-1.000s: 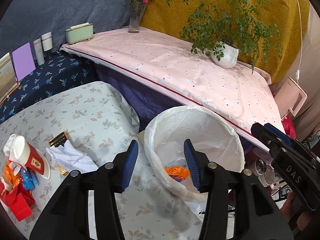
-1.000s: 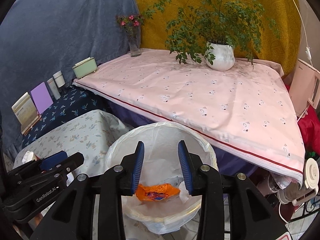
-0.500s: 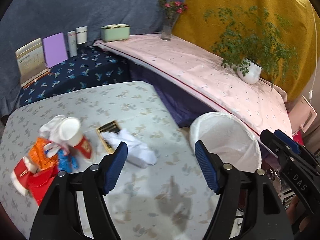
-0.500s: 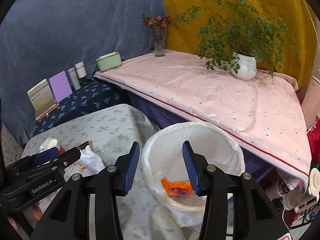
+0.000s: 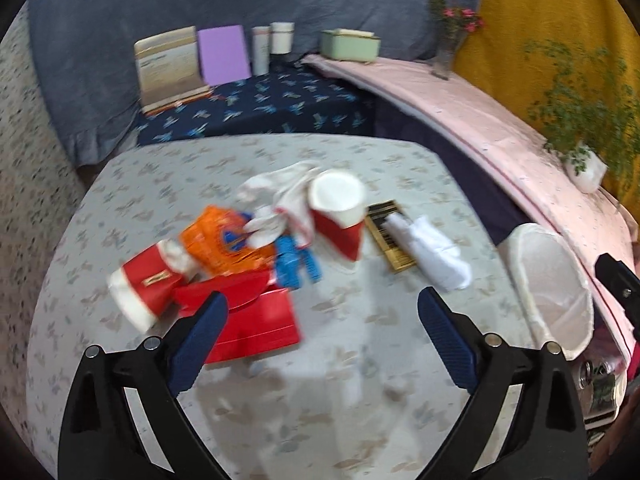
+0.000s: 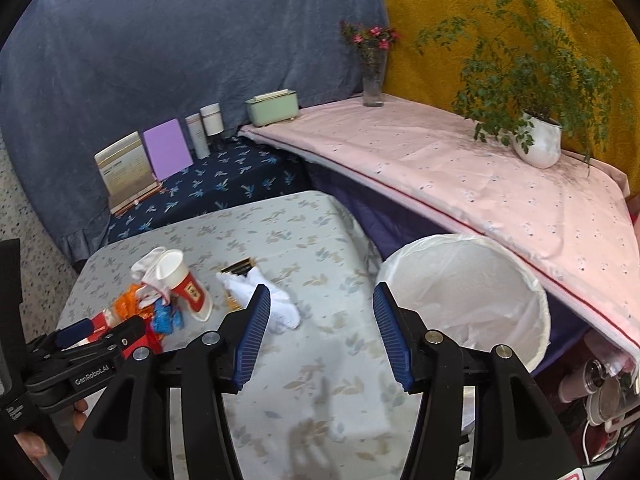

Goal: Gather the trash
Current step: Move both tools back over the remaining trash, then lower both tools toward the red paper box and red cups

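Trash lies in a pile on the floral table [image 5: 360, 340]: a red-and-white paper cup [image 5: 340, 212], an orange wrapper [image 5: 224, 240], blue wrappers [image 5: 292, 264], a red box [image 5: 256, 320], a second red cup [image 5: 140, 284], a crumpled white tissue [image 5: 436, 256] and a black-and-gold card [image 5: 388, 236]. My left gripper [image 5: 320, 340] is open and empty, above the table just in front of the pile. My right gripper [image 6: 320, 328] is open and empty, above the table between the tissue [image 6: 268, 296] and the white-lined trash bin [image 6: 468, 300].
The bin [image 5: 548, 288] stands off the table's right edge. A pink-covered bench [image 6: 460, 176] holds a potted plant [image 6: 536, 140], a flower vase [image 6: 372, 80] and a green box [image 6: 272, 108]. Books and bottles [image 6: 160, 152] stand on a dark blue surface behind.
Both grippers have swung left, away from the bin and toward the table, and their jaws have opened wider. The trash pile has come into the middle of the left wrist view.
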### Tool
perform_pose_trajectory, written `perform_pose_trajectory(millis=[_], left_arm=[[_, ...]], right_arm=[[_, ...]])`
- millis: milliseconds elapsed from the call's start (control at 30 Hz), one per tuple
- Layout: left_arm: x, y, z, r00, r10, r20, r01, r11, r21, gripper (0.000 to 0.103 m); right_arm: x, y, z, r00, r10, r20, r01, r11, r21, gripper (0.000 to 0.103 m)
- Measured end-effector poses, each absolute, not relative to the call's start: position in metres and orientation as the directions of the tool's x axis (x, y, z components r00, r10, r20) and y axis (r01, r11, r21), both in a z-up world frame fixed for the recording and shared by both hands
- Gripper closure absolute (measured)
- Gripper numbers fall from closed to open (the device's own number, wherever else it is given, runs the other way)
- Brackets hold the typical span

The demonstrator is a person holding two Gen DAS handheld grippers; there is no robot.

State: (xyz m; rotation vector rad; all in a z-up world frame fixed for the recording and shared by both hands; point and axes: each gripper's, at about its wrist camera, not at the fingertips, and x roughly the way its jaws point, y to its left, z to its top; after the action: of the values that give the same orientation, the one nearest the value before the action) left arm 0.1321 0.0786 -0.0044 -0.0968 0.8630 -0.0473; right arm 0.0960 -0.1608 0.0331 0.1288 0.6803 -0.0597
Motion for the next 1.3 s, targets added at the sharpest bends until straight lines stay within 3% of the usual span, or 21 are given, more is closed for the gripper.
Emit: perform_pose_trajectory(millis=[433,967,1300], left_arm=[[0.13,0.126,-0.05,0.586,0.006,-0.81,-0.161,0.981,-0.109,0.012],[0.162,0.113,-0.074,0.537,0.046,-0.842,-0.169,0.984,-0.054,0.011],[0.161,0.114,-0.068,0.539,-0.009,-0.842,-0.123,0.988,-0.089,0.028]], right_arm=[[0.104,-0.11,0.003,0.732,0.055,-0.679,0.029,0.993,0.113,0.051],[0.138,-0.09,-0.016,0.699,0.088,-0.709,-0.005,0.993,0.118,0.051],[0.163,-0.07,-0.029,0.675,0.124,-0.727,-0.051,0.991,0.122,0.051]])
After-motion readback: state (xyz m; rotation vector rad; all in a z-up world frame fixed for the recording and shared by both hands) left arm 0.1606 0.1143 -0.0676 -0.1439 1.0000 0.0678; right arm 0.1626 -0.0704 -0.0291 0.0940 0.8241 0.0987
